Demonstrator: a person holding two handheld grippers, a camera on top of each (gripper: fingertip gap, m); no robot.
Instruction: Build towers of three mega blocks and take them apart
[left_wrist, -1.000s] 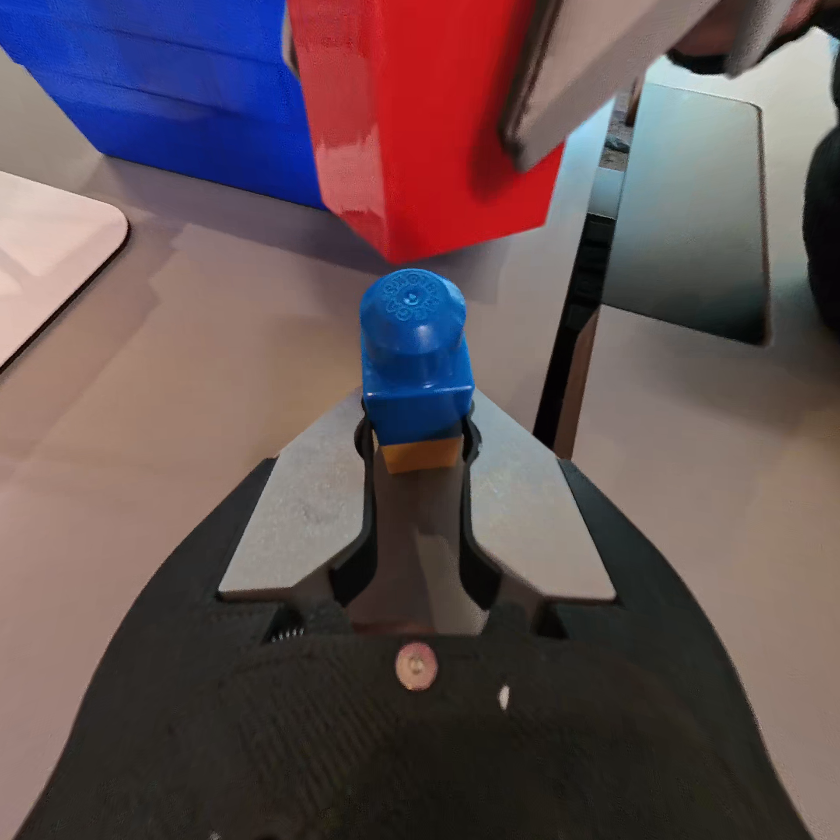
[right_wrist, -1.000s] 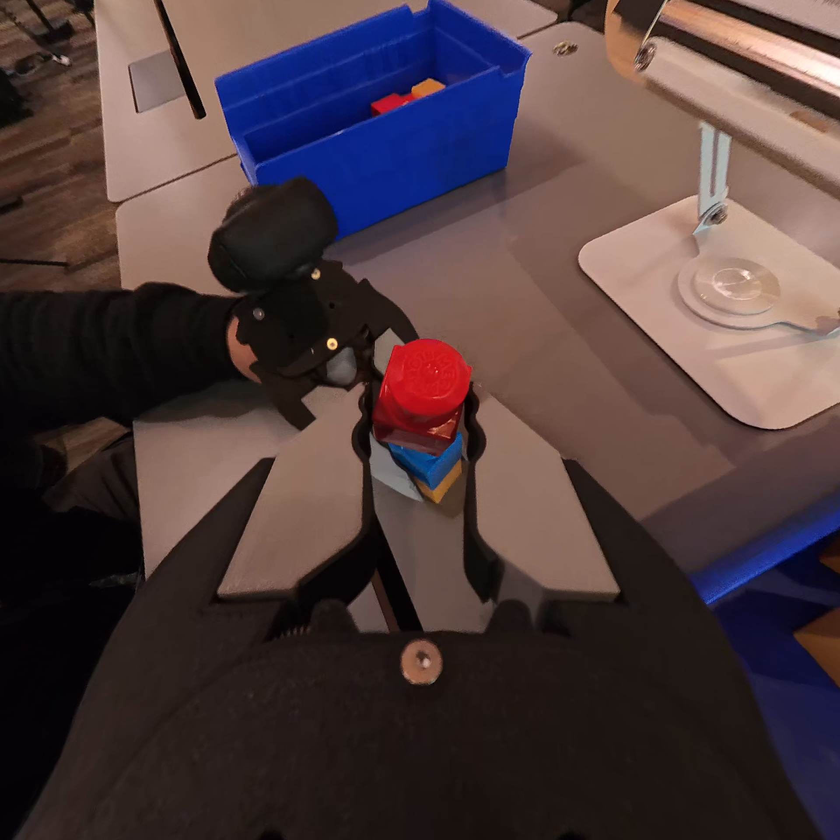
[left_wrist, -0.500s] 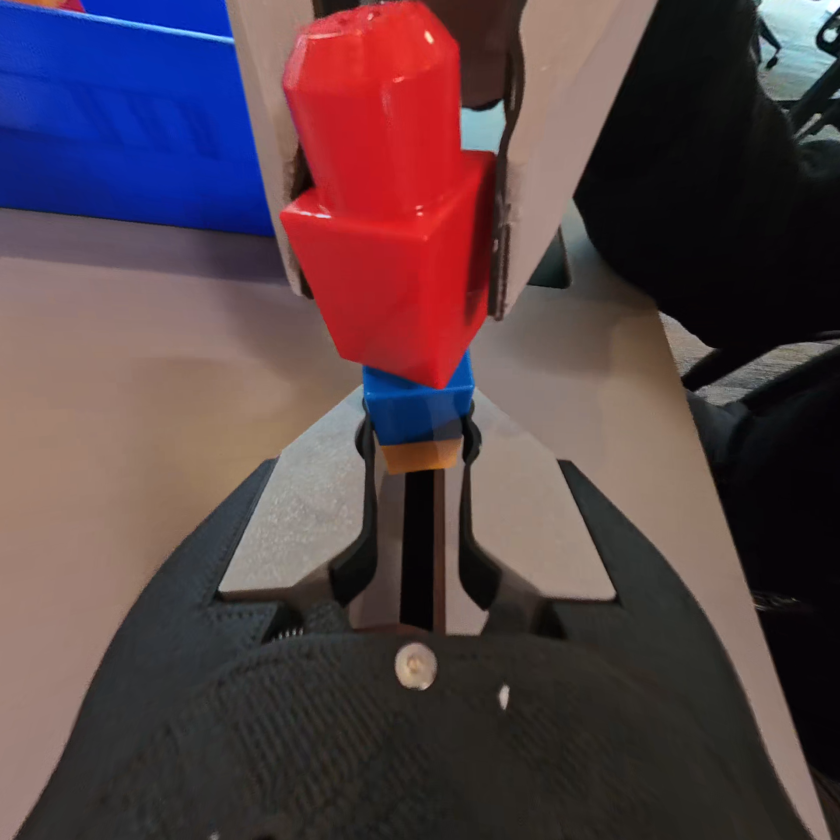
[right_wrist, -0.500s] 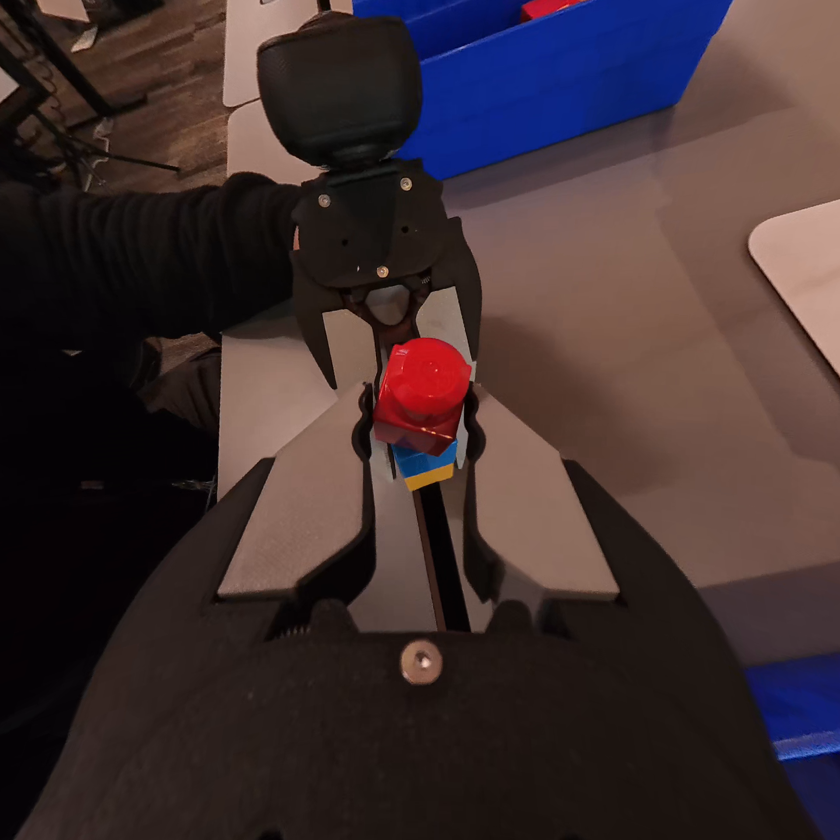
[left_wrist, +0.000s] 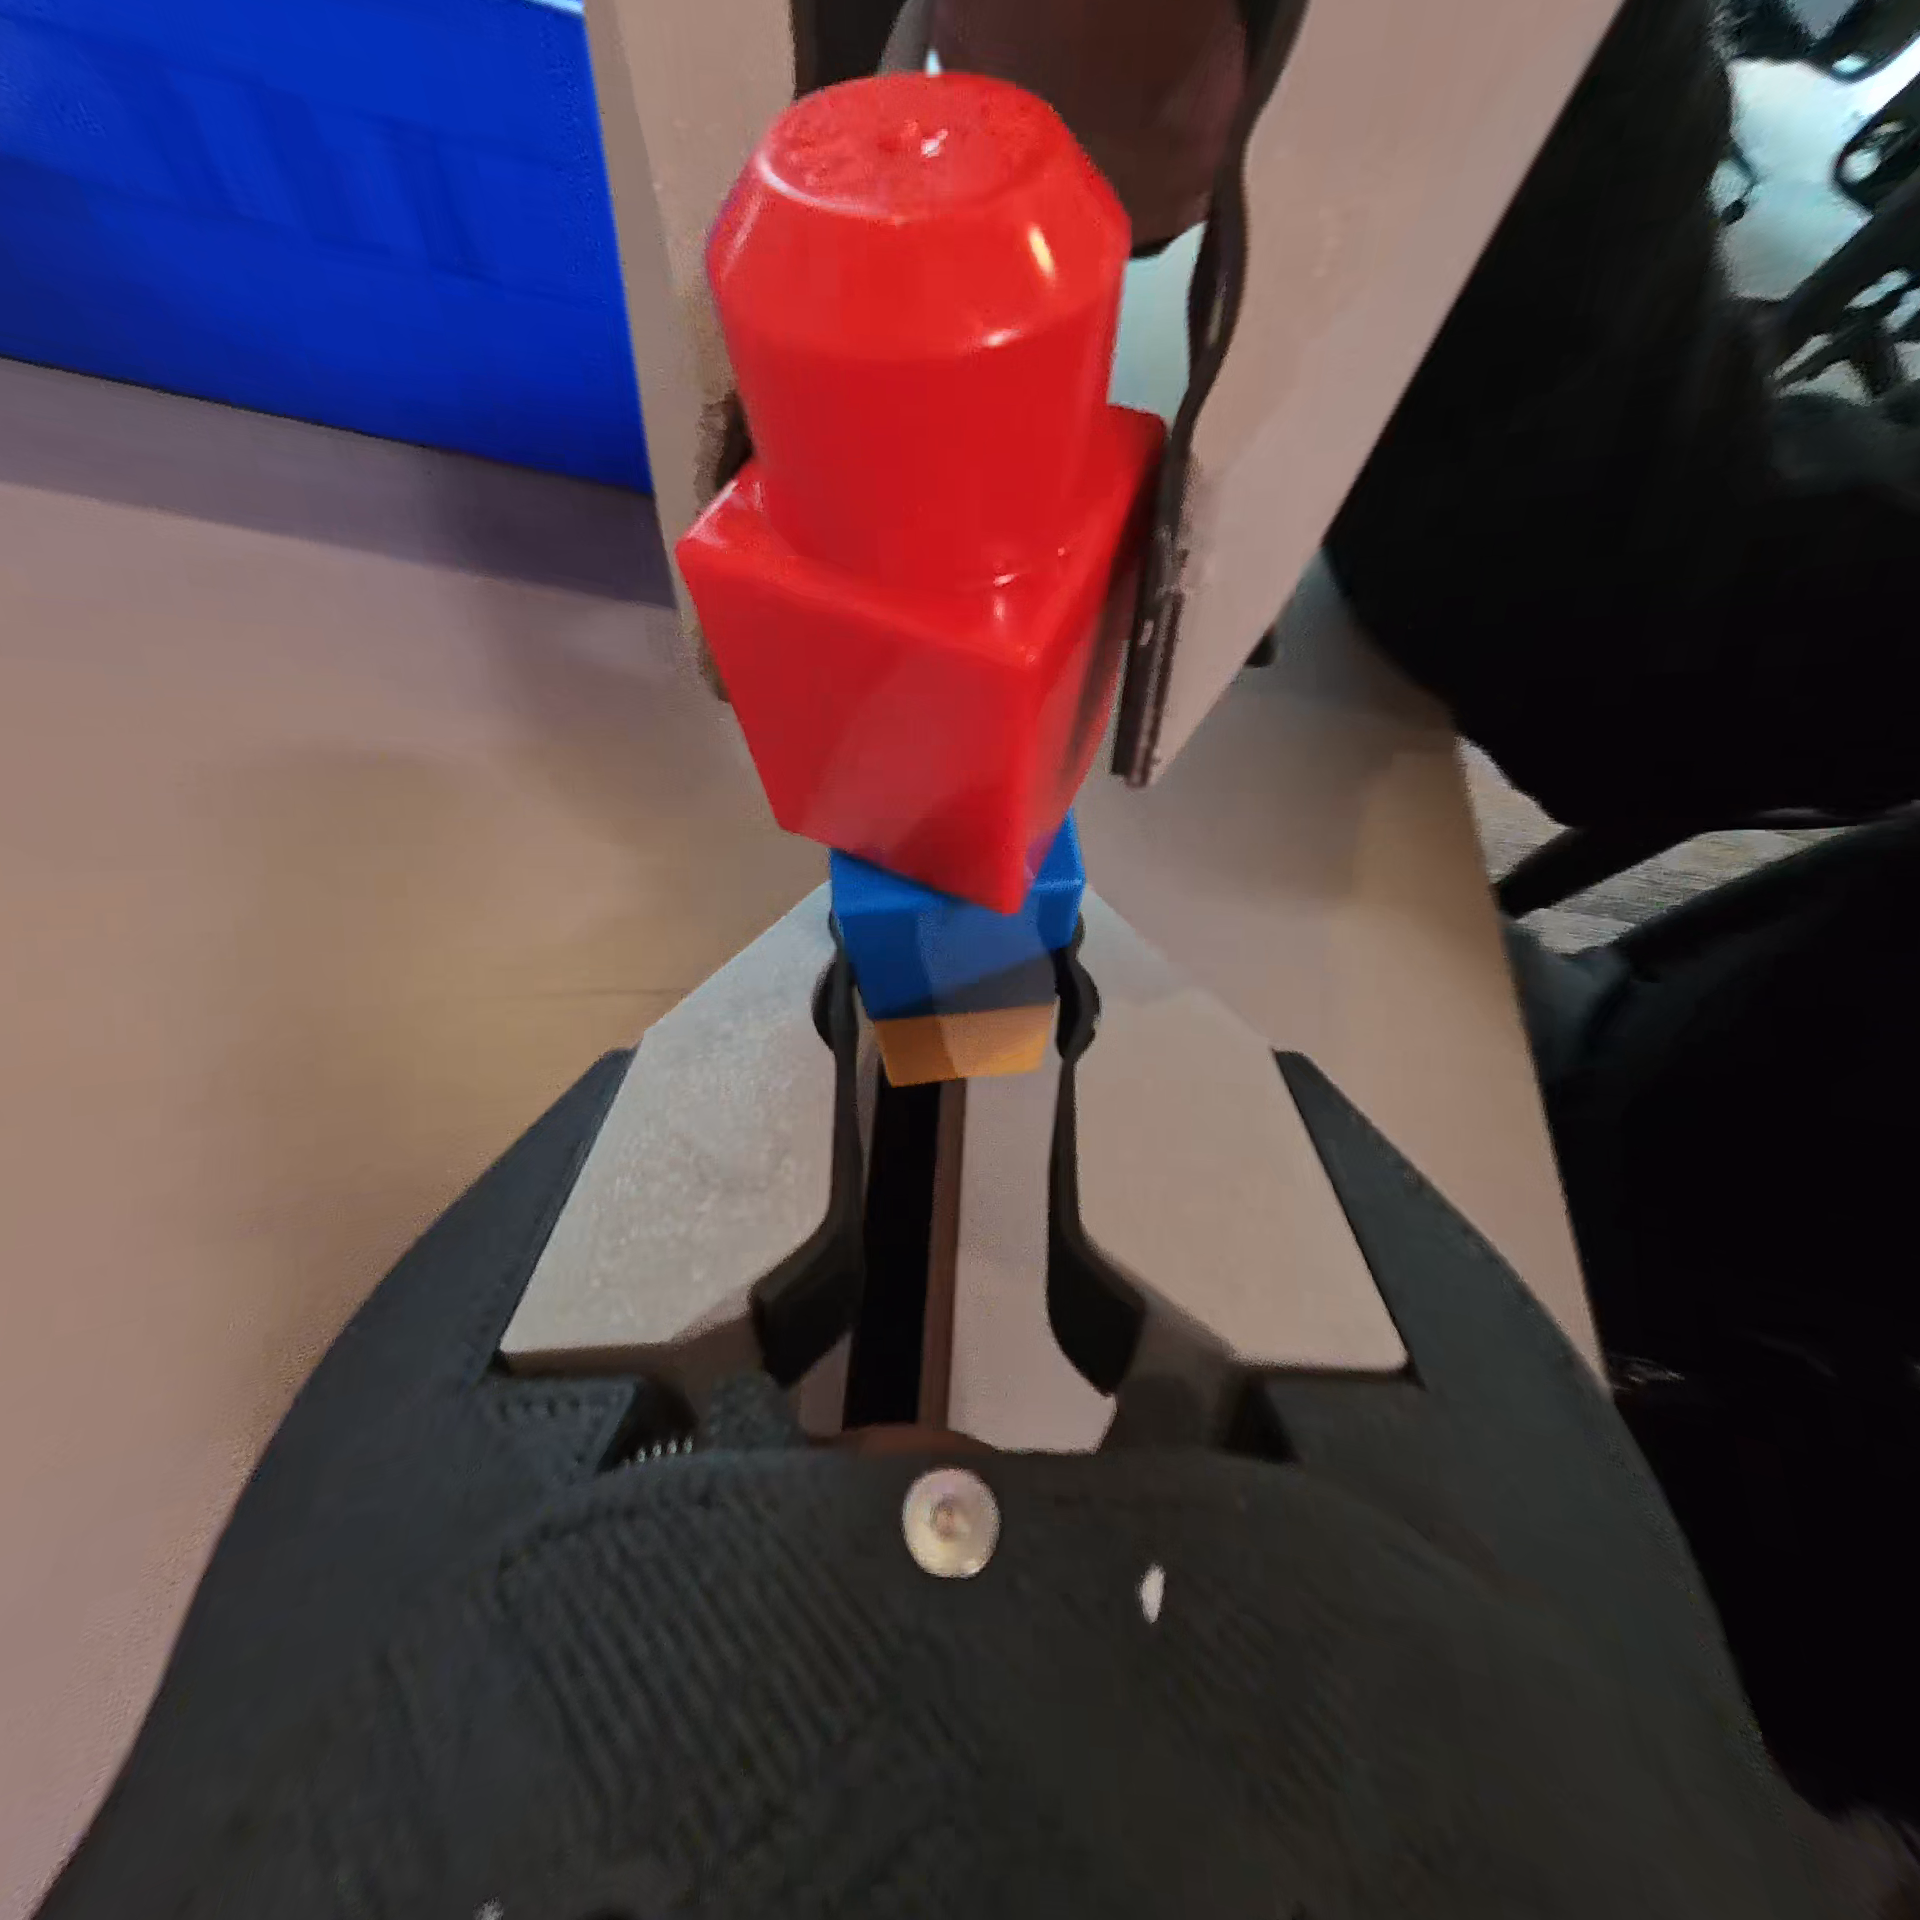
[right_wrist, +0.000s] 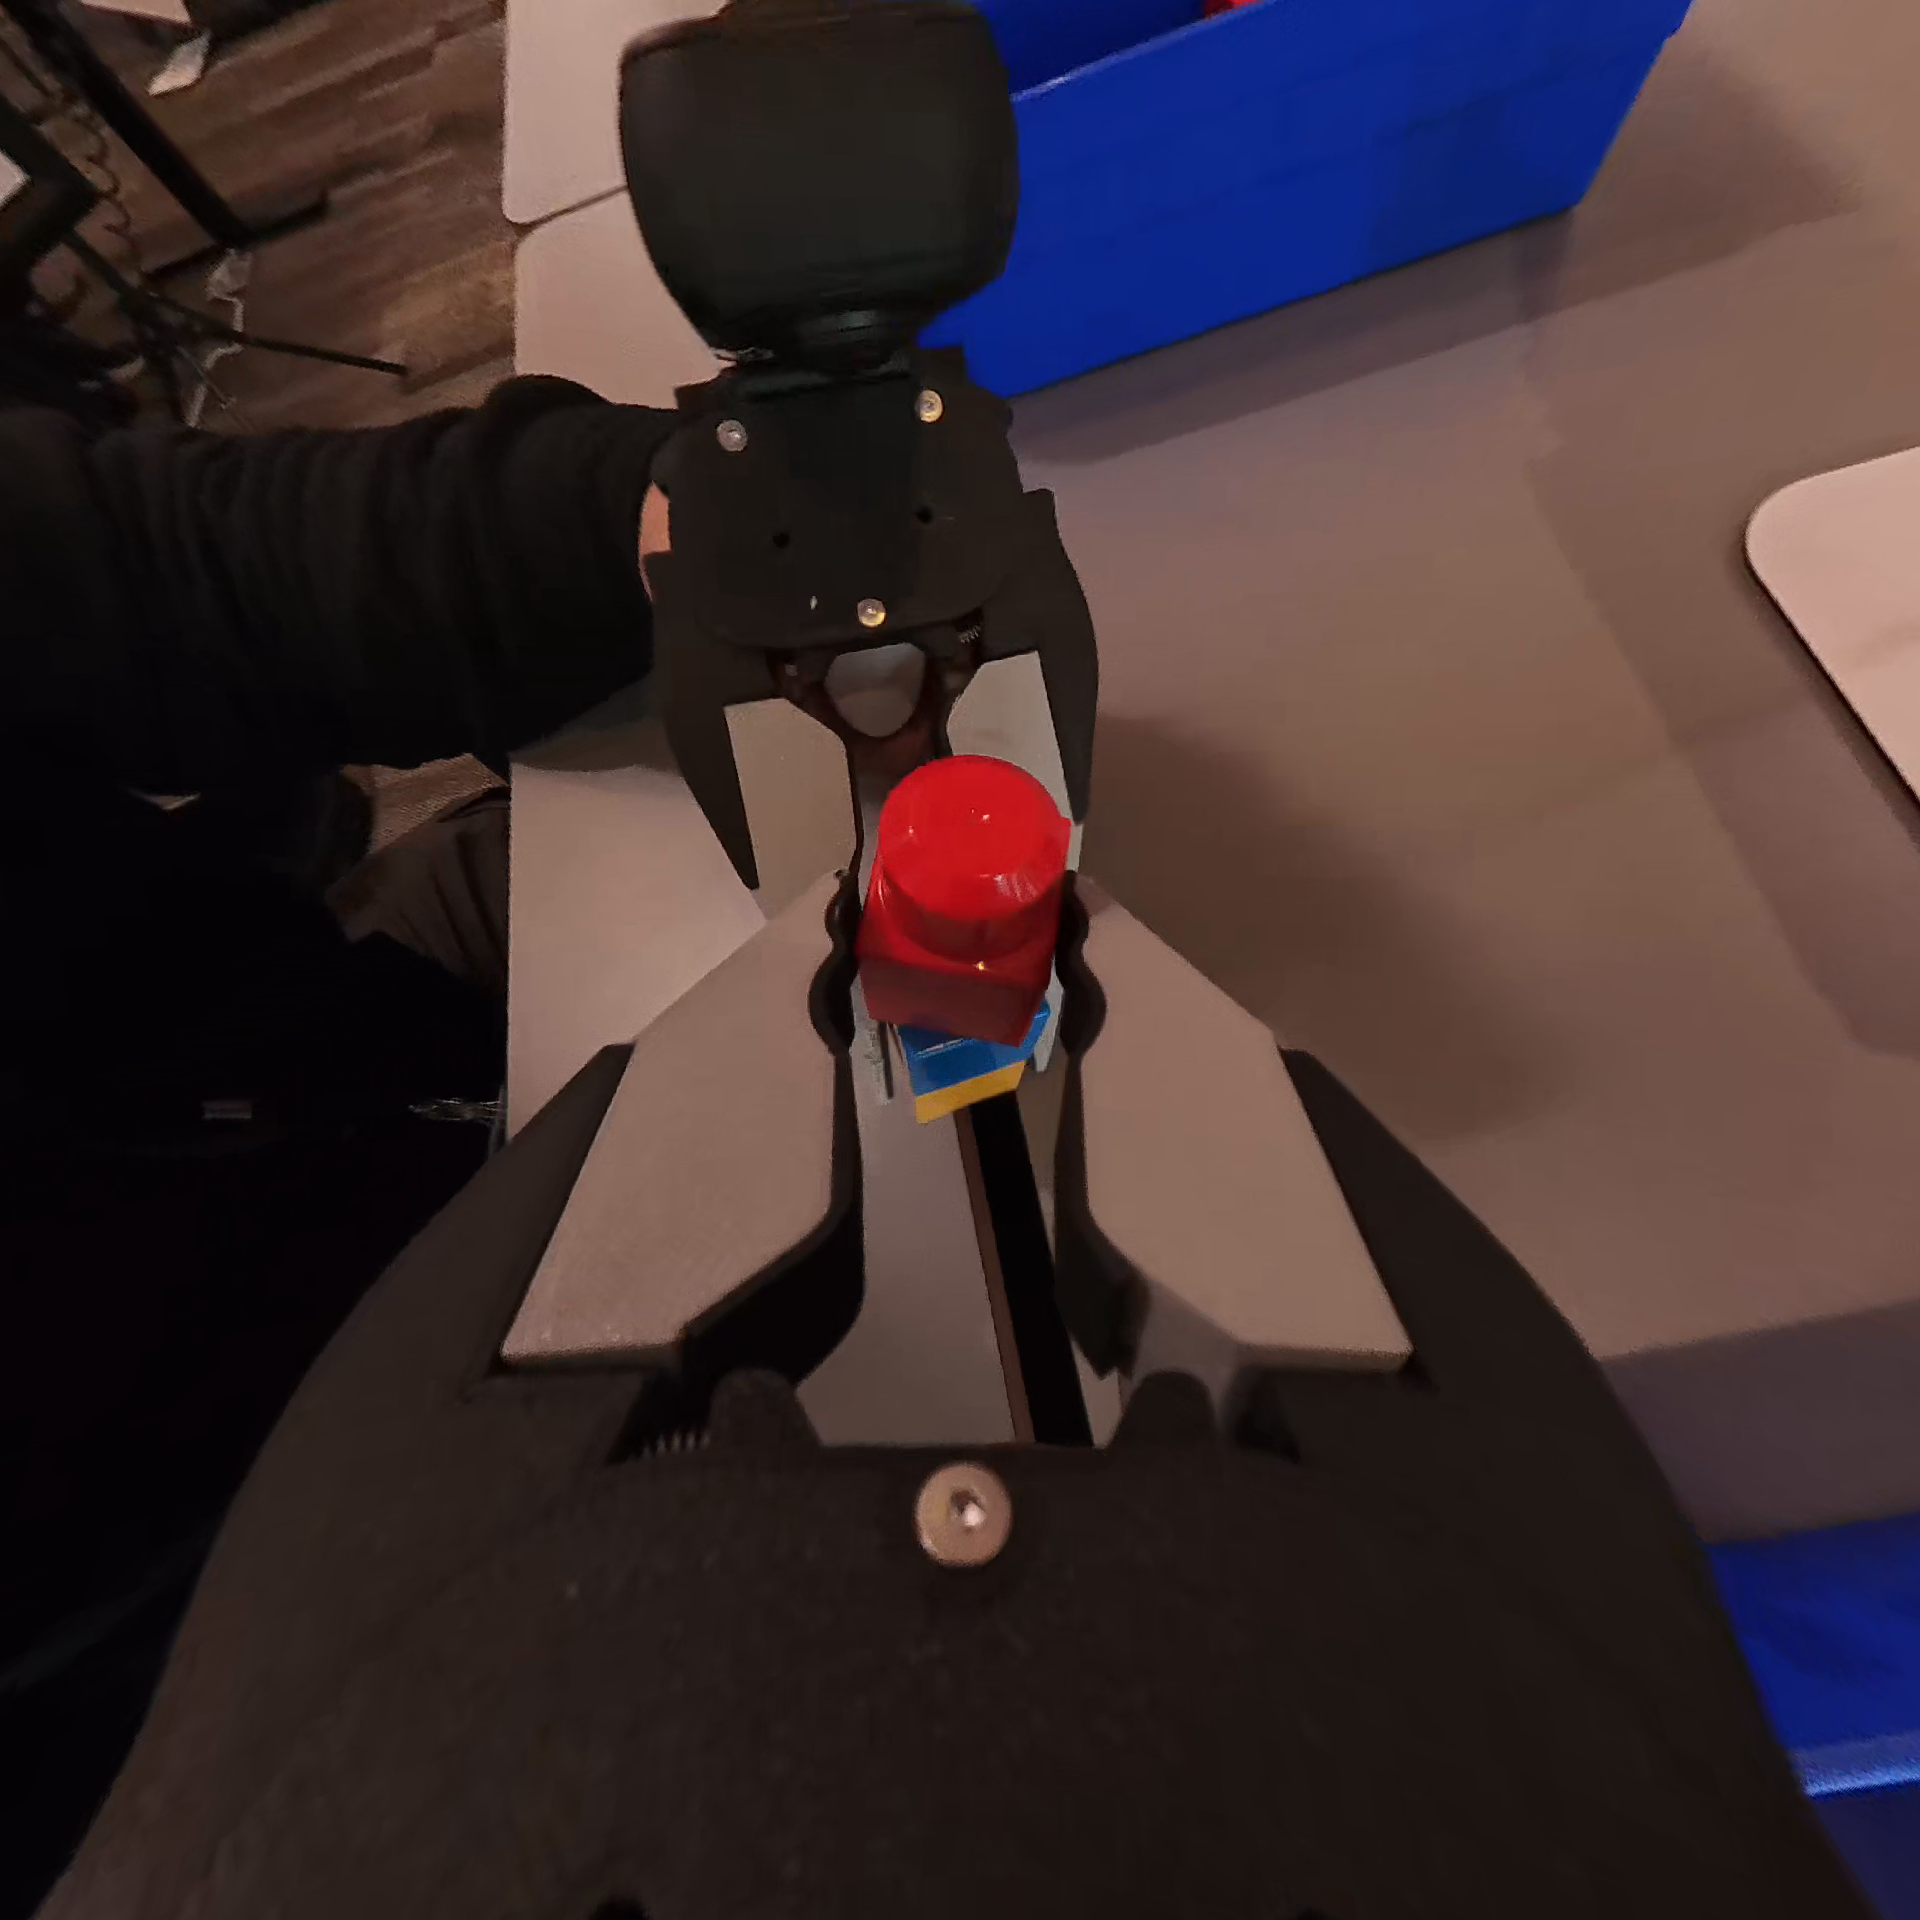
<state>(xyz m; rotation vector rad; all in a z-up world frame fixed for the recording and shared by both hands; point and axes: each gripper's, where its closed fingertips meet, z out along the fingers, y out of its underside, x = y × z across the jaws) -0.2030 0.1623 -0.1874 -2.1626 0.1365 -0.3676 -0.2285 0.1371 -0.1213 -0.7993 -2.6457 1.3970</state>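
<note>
A red block (left_wrist: 914, 561) sits on a blue block (left_wrist: 945, 940), which sits on an orange block (left_wrist: 961, 1051), forming a small tower above the grey table. My left gripper (left_wrist: 954, 977) is shut on the blue block, with the orange one just below its tips. My right gripper (right_wrist: 954, 961) is shut on the red block (right_wrist: 961, 914), which stands slightly twisted on the blue block (right_wrist: 961, 1060); the orange block (right_wrist: 961, 1096) peeks out beneath. The right gripper's grey fingers (left_wrist: 1382, 312) flank the red block in the left wrist view. The left gripper (right_wrist: 883, 582) faces me in the right wrist view.
A blue bin (right_wrist: 1299, 177) stands at the back of the table; it also shows in the left wrist view (left_wrist: 312, 239). A white base plate (right_wrist: 1860, 613) lies at the right. A dark gap (right_wrist: 1023, 1247) between table panels runs under the tower. A black sleeve (right_wrist: 312, 592) reaches in from the left. Across from one pair of fingers to the other is roughly 7 cm. Both grippers' tips are roughly 30 cm from the white base plate (right_wrist: 1860, 613).
The red block came down from above onto the blue block's stud. Both grippers turned so that they face each other, and the tower now sits over the table gap.
</note>
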